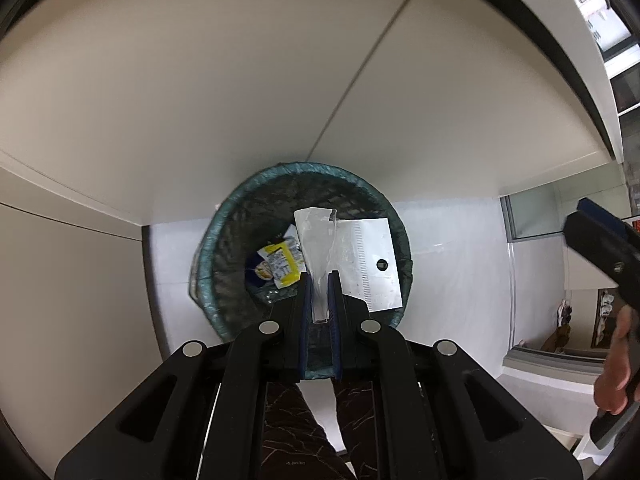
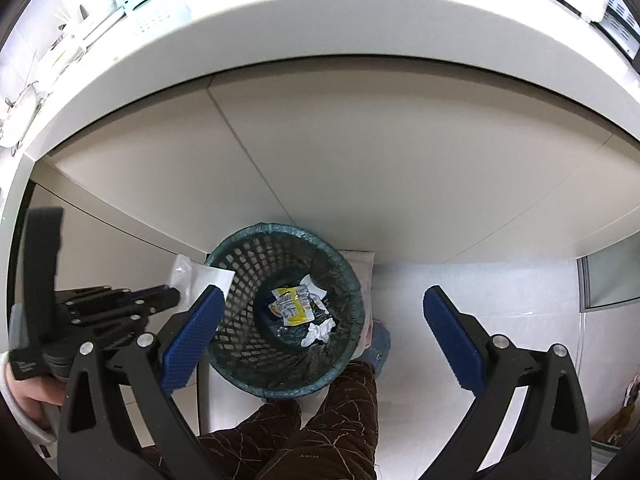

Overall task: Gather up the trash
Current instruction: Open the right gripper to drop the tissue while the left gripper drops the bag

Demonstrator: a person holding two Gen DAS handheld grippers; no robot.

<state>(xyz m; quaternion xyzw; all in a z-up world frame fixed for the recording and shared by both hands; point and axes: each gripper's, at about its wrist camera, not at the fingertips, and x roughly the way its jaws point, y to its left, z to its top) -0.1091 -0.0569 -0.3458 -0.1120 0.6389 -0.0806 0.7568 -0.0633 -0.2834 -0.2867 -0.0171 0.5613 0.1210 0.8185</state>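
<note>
Floor [image 2: 500, 280]: pale glossy white, some glare. Cabinet fronts [image 2: 360, 152] beige, flat, one thin seam running diagonal; white counter edge [image 2: 280, 36] curves above them. On counter, top left in right wrist view: pale teal perforated basket [image 2: 150, 0], other items too blurred to ID. Glass panel w/ metal frame at far right near floor.

Bin [image 2: 240, 308]: round dark mesh basket w/ teal liner bag folded over rim, stands on floor right against cabinet base. Inside, at bottom: yellow snack wrapper [image 2: 290, 304], crumpled white paper [image 2: 318, 332].

L gripper [image 1: 320, 280]: jaws pressed together, pinching clear plastic packaging [image 1: 352, 264] (transparent bag, white printed strip, round hang hole), held over bin mouth.

R gripper [image 2: 324, 336]: jaws spread wide, nothing between pads, above bin.

Person's legs in dark brown patterned trousers [image 2: 320, 432] beside bin, blue shoe [image 2: 378, 350] touching its side.
</note>
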